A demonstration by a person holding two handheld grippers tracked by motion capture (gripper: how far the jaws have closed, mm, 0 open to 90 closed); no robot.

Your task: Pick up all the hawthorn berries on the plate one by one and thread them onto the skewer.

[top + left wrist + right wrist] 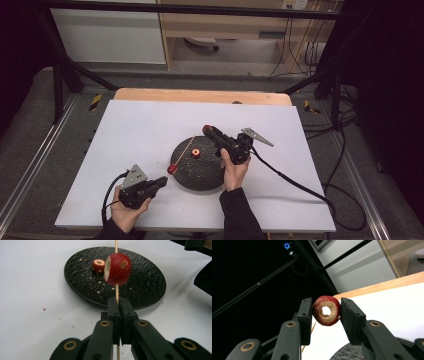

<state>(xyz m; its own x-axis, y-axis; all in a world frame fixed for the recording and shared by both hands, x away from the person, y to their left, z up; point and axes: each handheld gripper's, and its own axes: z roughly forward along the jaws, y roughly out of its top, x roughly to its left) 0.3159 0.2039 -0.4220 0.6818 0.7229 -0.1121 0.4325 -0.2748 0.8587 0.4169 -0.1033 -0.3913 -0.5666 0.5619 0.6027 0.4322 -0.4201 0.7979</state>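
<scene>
— Pinching what, on the left?

— The left gripper [119, 305] has its jaws clamped tight on a thin wooden skewer [116, 291]. One red fruit piece [118, 269] is threaded on the stick just beyond the jaws, above the near rim of the black plate [147, 282].

— And the right?

— The right gripper [326, 314] squeezes a cored fruit ring [326, 311] between its pads, hole facing the camera. From above, it is raised over the plate's far right side.

— Anything else out there?

— A second cored piece [98, 265] lies on the plate among crumbs. The plate sits mid-table on the white sheet [140, 130], left gripper [161, 182] low at its near left edge.
</scene>
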